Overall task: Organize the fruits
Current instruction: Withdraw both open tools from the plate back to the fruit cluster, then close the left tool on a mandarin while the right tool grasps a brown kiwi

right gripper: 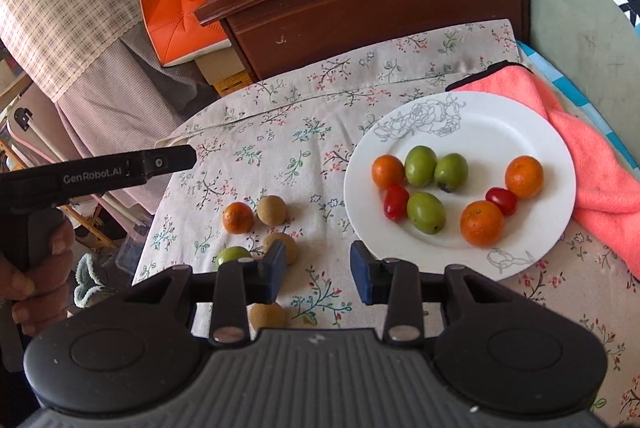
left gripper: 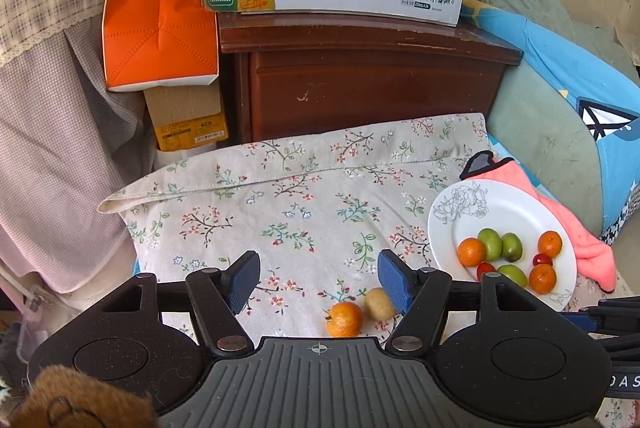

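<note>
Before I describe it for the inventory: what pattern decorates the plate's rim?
Grey outlined roses on the white plate, clearest from the right wrist.

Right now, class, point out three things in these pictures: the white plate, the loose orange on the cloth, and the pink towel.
white plate (right gripper: 500, 132): right wrist view, bare inner surface near the far rim.
loose orange (right gripper: 237, 217): right wrist view, middle of its peel.
pink towel (right gripper: 600, 188): right wrist view, its folded top surface.

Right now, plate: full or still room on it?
Still room. The white plate holds three oranges, three green fruits and two red tomatoes, all toward its near half; the far half by the flower print is bare.
</note>
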`<state>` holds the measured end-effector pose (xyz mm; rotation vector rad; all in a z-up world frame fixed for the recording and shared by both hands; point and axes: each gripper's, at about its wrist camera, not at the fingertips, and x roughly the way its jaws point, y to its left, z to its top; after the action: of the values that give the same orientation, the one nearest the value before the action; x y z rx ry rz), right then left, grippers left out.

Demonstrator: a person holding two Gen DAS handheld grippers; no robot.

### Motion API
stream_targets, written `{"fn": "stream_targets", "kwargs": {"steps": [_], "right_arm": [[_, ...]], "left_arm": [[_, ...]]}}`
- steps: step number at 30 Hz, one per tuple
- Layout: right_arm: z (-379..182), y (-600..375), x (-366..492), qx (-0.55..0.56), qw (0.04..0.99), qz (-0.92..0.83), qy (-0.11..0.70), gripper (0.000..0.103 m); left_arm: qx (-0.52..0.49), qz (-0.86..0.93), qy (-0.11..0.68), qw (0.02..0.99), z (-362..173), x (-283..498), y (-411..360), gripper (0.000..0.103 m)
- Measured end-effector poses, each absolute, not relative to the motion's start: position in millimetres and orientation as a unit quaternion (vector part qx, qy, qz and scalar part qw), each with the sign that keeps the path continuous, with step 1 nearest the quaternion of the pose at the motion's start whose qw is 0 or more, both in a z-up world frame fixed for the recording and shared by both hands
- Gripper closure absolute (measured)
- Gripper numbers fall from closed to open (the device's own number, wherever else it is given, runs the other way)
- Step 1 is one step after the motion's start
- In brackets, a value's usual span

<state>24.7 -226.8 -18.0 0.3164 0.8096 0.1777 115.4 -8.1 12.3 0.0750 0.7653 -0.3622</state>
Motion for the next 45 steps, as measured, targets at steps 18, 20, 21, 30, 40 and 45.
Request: {"fn": "stream_targets", "kwargs": {"steps": [18, 20, 21, 30, 40, 45], "right_arm": [[-48.6, -176.1, 20.2, 0.079, 0.878, 0.147, 0.449, 0.064], [-51.2, -174.0, 20.8, 0.075, 0.877, 0.145, 0.451, 0.064], [-51.8, -173.4, 20.9, 0.074, 0.877, 0.144, 0.452, 0.064], [-56.0, -171.0, 23.3, 0.068, 0.876, 0.142, 0.455, 0.064], [-58.5, -165.5, 23.9, 0.053, 0.881, 0.139, 0.449, 0.063], [-59.0, -160.1, 22.7, 0.032, 0.885, 0.138, 0.444, 0.063]], "left_arm": [[0.104, -0.194, 0.425, 0.878, -37.4, 123.7, -25.5, 0.038], [0.108, -0.198, 0.427, 0.876, -41.5, 123.9, -27.6, 0.038], [0.11, -0.199, 0.426, 0.875, -42.9, 123.8, -28.6, 0.038], [0.123, -0.215, 0.42, 0.873, -52.9, 125.4, -39.7, 0.039], [0.112, -0.215, 0.421, 0.874, -62.0, 132.8, -40.8, 0.042], [0.111, -0.217, 0.418, 0.875, -62.1, 133.4, -42.5, 0.044]]}}
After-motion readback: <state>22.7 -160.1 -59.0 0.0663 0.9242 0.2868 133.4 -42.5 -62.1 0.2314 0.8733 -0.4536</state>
